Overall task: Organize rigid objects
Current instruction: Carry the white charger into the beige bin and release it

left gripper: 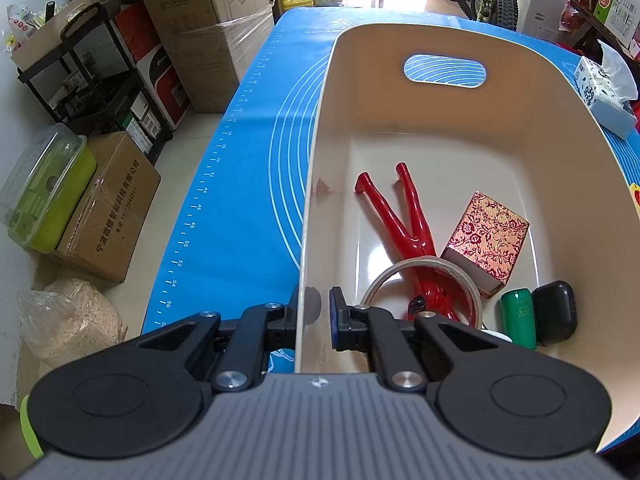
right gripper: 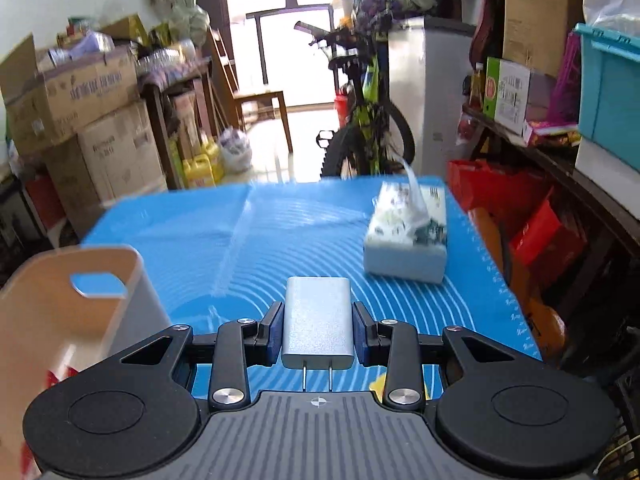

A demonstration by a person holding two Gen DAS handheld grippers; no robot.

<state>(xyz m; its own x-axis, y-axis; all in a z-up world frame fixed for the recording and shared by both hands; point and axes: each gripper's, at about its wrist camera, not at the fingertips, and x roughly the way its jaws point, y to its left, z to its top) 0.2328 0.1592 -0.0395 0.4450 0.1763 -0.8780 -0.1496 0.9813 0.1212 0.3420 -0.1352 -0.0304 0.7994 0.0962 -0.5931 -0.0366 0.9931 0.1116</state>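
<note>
Right gripper (right gripper: 318,334) fingers pinching silver rectangular wall charger (right gripper: 317,320), prongs rearward; beige plastic bin (right gripper: 60,312) lies leftward; left gripper (left gripper: 314,320) fingers clamp bin wall.

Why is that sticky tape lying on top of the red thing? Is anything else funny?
The tape roll lies tilted over the red leg-shaped figure in the beige tub, simply piled there. The patterned box leans askew too. Nothing looks spilled or broken.

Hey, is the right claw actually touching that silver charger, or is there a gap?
Touching. In the right wrist view, both pads of the right claw press against the sides of the charger, which is held above the blue mat.
</note>
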